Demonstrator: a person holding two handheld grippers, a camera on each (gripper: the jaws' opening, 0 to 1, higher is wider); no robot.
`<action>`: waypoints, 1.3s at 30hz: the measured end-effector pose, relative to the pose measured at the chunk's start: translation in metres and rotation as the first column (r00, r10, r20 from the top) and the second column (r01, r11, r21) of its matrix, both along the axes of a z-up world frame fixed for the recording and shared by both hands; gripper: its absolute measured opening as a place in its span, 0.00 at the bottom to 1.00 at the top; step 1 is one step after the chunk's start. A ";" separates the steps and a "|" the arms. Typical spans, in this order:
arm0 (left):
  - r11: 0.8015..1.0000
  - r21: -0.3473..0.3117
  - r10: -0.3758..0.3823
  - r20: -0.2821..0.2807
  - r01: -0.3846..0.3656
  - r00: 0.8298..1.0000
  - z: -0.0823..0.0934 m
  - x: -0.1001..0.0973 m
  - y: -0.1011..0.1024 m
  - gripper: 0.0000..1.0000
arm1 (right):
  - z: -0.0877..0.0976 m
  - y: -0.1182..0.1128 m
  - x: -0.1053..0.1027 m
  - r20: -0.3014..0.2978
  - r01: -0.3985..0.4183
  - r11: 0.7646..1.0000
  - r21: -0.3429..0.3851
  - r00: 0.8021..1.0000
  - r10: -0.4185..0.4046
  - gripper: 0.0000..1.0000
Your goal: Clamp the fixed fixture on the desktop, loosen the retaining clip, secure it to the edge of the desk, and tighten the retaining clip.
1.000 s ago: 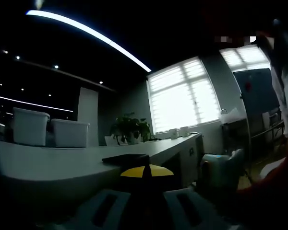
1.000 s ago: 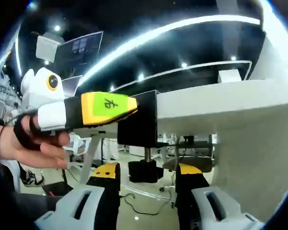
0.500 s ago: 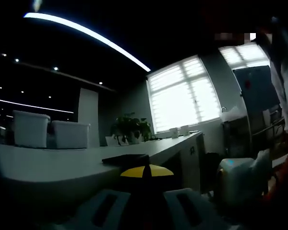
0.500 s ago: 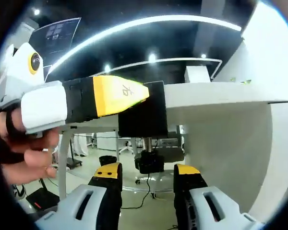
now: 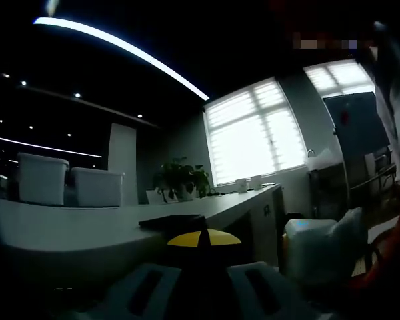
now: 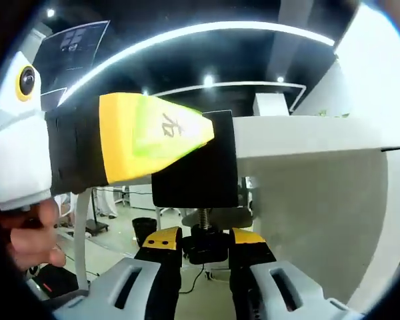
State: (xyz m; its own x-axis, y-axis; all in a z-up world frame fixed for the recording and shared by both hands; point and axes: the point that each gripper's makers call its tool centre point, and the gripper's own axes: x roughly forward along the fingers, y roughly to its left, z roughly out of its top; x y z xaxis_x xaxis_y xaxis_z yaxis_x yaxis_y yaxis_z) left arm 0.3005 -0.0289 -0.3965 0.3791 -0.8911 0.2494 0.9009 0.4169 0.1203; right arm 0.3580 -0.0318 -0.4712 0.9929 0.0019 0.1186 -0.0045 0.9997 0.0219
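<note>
A dim office. In the left gripper view, a bright blinded window (image 5: 257, 137) sits right of centre, a curved ceiling light strip (image 5: 120, 47) arcs across the upper left, and a potted plant (image 5: 180, 179) and two white bins (image 5: 67, 180) stand on the long white table (image 5: 87, 230).

A long white surface (image 5: 87, 223) is seen running away toward a bright window. Two white bins (image 5: 43, 177) are set side by side near its far left edge, a potted plant (image 5: 180, 179) farther along, and a flat dark fixture plate (image 5: 172, 221) at the near edge.
</note>
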 end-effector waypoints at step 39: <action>1.000 -0.001 -0.030 -0.027 0.030 0.999 -0.003 0.001 -0.007 0.01 | 0.000 0.011 -0.001 0.065 -0.417 0.908 -0.044 0.906 0.419 0.29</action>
State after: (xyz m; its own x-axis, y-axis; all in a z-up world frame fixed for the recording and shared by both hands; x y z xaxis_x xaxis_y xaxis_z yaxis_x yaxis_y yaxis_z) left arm 0.3016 -0.0362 -0.3999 0.3587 -0.9021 0.2399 0.9161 0.3896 0.0952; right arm 0.3567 -0.0211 -0.4712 0.8892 0.4197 0.1822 -0.4230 0.9059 -0.0226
